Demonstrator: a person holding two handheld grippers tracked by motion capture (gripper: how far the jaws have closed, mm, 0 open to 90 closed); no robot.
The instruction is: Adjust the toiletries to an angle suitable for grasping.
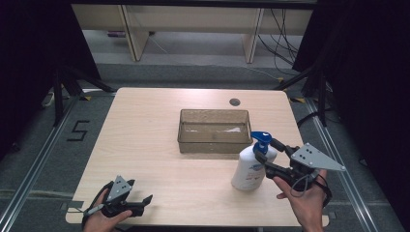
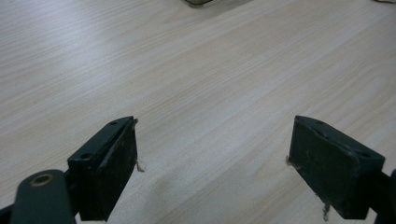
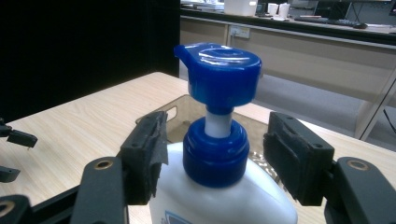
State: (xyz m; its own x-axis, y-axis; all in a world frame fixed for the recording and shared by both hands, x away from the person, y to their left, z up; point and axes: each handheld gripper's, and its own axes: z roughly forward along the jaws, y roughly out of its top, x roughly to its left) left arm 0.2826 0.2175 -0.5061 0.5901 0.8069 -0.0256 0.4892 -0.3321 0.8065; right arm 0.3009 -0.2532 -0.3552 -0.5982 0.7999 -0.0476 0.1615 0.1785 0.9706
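Pump bottle [image 1: 249,166] near table [image 1: 145,145] right edge, between right gripper [image 1: 272,151] pads.

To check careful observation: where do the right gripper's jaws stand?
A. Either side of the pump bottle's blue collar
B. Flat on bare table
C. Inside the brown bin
A: the right gripper straddles the blue collar of the pump bottle, with gaps showing.

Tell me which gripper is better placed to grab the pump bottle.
Right. The right gripper already straddles the pump bottle at its blue collar, pads not yet touching. The left gripper sits open over bare table, far off.
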